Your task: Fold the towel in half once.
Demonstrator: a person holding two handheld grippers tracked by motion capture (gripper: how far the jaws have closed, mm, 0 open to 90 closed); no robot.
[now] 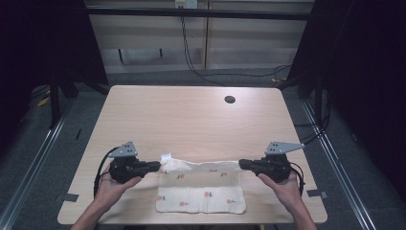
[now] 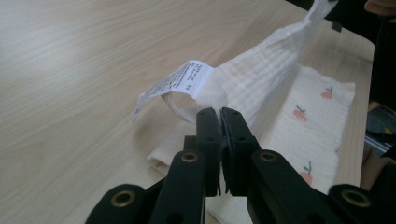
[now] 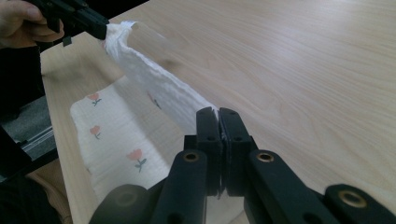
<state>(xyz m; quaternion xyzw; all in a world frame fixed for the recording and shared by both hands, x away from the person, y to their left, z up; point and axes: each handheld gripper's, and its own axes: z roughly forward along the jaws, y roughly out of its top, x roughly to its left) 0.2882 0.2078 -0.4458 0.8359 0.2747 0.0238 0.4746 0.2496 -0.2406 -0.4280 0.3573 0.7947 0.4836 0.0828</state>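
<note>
**At the near edge: cloth held by two corners**

Near the person, the left hand-held gripper (image 1: 158, 166) is clamped on the cloth (image 1: 201, 188) beside its white care label (image 2: 180, 81); the right hand-held gripper (image 1: 242, 165) pinches the opposite far corner. Between them the lifted edge hangs above the surface (image 1: 191, 115). The label's print is unreadable, and the pinched corners are hidden between the jaws.
</note>
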